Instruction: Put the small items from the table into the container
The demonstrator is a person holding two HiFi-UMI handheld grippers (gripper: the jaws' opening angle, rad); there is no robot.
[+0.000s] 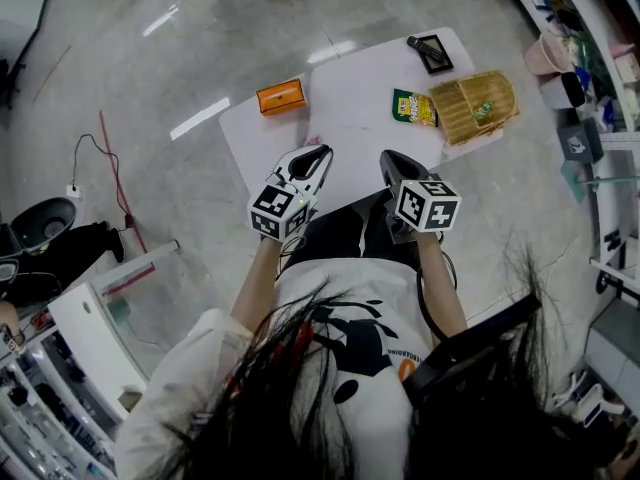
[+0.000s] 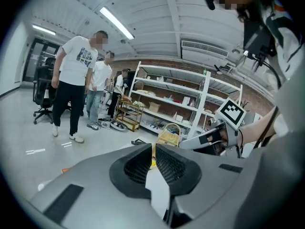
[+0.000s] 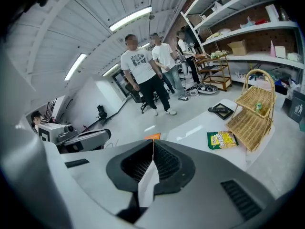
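Wicker basket (image 1: pixel 458 120) holds a green item (image 1: pixel 484 109); left hand-held gripper (image 1: pixel 321 153) and right hand-held gripper (image 1: pixel 386 158) are closed.

**A Lab-Like Workroom with Stock Shelves**

A lab-like workroom is shown. Beyond the left tongs (image 2: pixel 153 147), white metal shelves (image 2: pixel 176 99) loaded with boxes (image 2: pixel 153 107) are set against a brick wall (image 2: pixel 157 64), and an office chair (image 2: pixel 42 92) is parked far to their left. Strip lights (image 3: pixel 131 18) are fixed to the panelled ceiling (image 3: pixel 90 18) above the right tongs (image 3: pixel 153 144). A polished grey floor (image 1: pixel 150 78) is spread around the white table (image 1: pixel 350 118) ahead of both tongs, and a loose cable (image 1: pixel 113 173) is trailed left of them.
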